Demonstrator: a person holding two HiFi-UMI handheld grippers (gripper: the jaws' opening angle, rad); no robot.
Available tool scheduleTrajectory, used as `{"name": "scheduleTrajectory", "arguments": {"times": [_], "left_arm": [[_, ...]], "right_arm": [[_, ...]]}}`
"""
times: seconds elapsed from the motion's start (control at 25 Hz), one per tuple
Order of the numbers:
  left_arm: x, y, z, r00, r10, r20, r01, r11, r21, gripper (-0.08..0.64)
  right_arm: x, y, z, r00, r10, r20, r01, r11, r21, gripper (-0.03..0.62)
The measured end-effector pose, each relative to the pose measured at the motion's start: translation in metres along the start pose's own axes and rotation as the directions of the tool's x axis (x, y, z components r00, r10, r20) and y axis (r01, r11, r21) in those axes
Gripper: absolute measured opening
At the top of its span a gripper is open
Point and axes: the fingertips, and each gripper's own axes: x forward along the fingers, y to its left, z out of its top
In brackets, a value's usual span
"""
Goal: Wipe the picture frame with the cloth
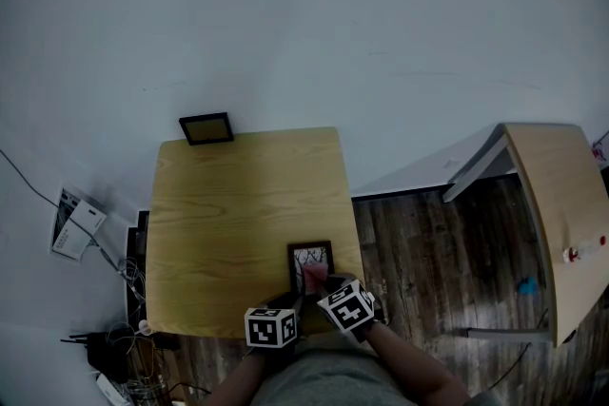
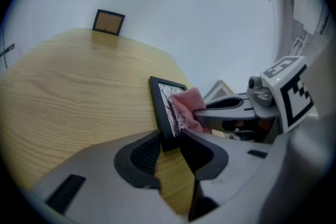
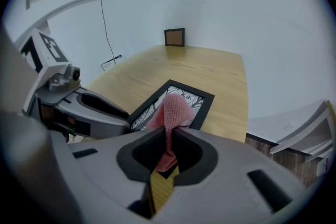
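A black picture frame [image 1: 311,257] with a branch print rests near the front edge of the wooden table [image 1: 228,214]. My left gripper [image 2: 169,147] is shut on the frame's [image 2: 167,107] near edge, one jaw on each side of it. My right gripper [image 3: 168,139] is shut on a pink cloth [image 3: 173,110], whose bunched end rests on the frame's glass [image 3: 197,105]. In the head view both grippers sit together at the table's front, left gripper [image 1: 293,301] beside right gripper [image 1: 321,280], with the cloth [image 1: 314,274] just ahead of them.
A second small frame [image 1: 206,127] leans against the wall at the table's far left corner. Another table [image 1: 561,204] with a small bottle [image 1: 582,251] stands to the right, across wooden floor. Papers [image 1: 74,223] and cables [image 1: 114,366] lie to the left.
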Motion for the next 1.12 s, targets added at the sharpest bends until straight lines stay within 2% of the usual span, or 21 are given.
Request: {"name": "scheduleTrajectory", "arguments": {"times": [0.32,0.48,0.6,0.84,1.12], "left_arm": [[0.0,0.003,0.001,1.0,-0.001,0.018,0.001,1.0,-0.029,0.11],[-0.003,0.003,0.0,0.999,0.006,0.049,-0.005,0.999,-0.034,0.112],[-0.011,0.001,-0.001,0.998,-0.01,0.068,0.011,1.0,-0.01,0.112],[-0.041,-0.006,0.004,0.988,-0.057,0.144,0.059,0.998,-0.012,0.11],[-0.097,-0.003,0.002,0.971,-0.068,0.231,0.073,0.997,-0.017,0.058]], "right_arm": [[0.0,-0.001,0.002,0.999,-0.019,0.03,0.017,0.999,0.041,0.021],[-0.009,0.0,0.005,0.995,-0.048,0.093,0.041,0.996,0.082,0.023],[-0.023,0.005,0.004,0.987,-0.078,0.142,0.061,0.99,0.125,0.021],[-0.054,0.023,-0.006,0.97,-0.117,0.212,0.067,0.971,0.228,0.021],[-0.091,0.067,-0.006,0.94,-0.149,0.307,0.05,0.95,0.309,0.023]]}}
